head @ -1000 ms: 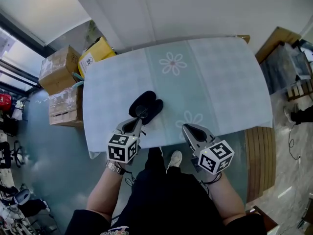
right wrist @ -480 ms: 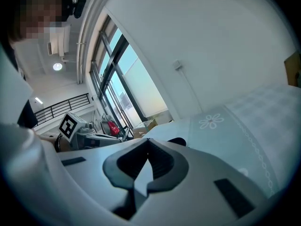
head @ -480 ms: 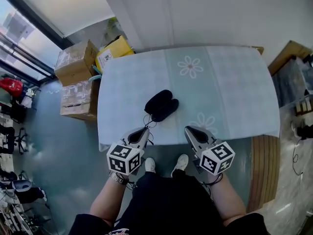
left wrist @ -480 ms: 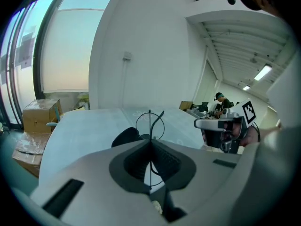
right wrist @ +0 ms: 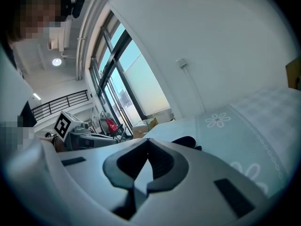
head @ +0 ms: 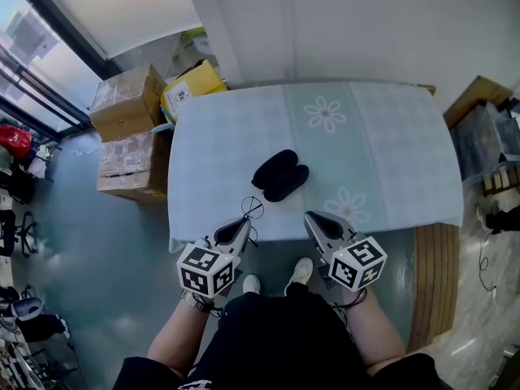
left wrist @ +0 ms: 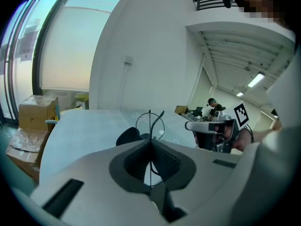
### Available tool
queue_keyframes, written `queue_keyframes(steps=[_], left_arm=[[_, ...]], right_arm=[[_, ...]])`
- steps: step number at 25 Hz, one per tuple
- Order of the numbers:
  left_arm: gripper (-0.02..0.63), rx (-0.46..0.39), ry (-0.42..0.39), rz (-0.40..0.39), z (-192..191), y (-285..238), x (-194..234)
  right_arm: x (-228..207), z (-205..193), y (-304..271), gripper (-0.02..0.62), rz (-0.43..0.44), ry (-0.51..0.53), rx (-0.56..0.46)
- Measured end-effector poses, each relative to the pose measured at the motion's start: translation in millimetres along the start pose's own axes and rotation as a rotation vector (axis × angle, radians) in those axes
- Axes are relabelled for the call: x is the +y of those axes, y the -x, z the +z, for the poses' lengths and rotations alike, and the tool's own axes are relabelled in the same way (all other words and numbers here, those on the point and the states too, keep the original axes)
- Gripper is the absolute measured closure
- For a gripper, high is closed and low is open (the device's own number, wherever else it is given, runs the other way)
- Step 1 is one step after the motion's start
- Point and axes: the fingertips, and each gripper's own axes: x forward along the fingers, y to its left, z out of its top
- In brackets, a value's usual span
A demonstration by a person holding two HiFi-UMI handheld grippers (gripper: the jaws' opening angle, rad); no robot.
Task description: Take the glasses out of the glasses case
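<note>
Glasses (head: pixel 252 210) are pinched in our left gripper (head: pixel 240 224), jaws clenched on the thin wire frame, over the near edge of the table (head: pixel 390 153). The black glasses case (head: pixel 280 175) lies open mid-table, apart from them. Our right gripper (head: pixel 314 218) hangs at the near edge, jaws closed on nothing.

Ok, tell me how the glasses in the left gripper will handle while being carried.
The glasses show only a thin wire frame, so they are probably very light and easily bent. The left gripper pinches them at one narrow spot, so they may pivot or swing. The round rim looks delicate, so set them down gently.
</note>
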Motion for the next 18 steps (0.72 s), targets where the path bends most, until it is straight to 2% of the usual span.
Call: queue_keyframes(steps=[18], left_arm=[[0.575, -0.012, -0.052, -0.196, -17, 56, 28]], right_arm=[[82, -37, -9, 0.572, -0.171, -0.004, -0.020]])
